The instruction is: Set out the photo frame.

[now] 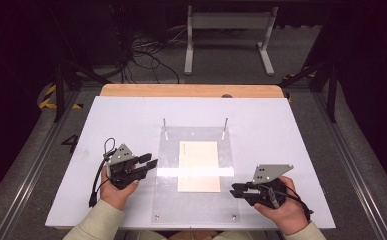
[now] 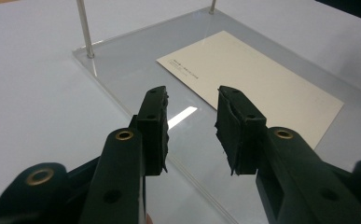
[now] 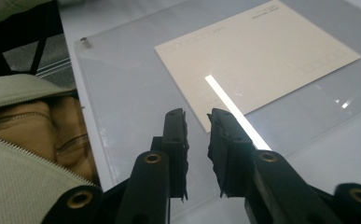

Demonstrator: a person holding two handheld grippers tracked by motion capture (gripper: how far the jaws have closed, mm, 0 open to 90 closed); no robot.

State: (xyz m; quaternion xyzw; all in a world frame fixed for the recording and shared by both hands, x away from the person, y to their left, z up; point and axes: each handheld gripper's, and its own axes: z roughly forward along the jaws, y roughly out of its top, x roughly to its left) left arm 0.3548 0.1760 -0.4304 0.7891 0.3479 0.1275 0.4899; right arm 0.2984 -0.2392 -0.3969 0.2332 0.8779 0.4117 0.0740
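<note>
A cream card [image 1: 198,165] [image 2: 257,79] [image 3: 257,60] lies flat on a clear acrylic plate [image 1: 168,170] [image 2: 131,60] [image 3: 122,79] in the middle of the white table [image 1: 121,125]. Two thin metal posts [image 1: 164,125] [image 2: 85,28] stand at the plate's far corners. My left gripper [image 1: 151,166] [image 2: 192,100] hovers at the plate's left edge, pointing right, open and holding nothing. My right gripper [image 1: 234,190] [image 3: 197,116] sits at the plate's near right side, pointing left at the card's near corner, with a narrow gap between its jaws and nothing in it.
A wooden strip [image 1: 191,90] runs along the table's far edge. Beyond it on the floor stand a white frame [image 1: 228,30] and tangled cables [image 1: 141,50]. Small screws [image 1: 156,217] [image 3: 83,42] mark the plate's near corners. The person's sleeve [image 3: 24,182] is close to the right gripper.
</note>
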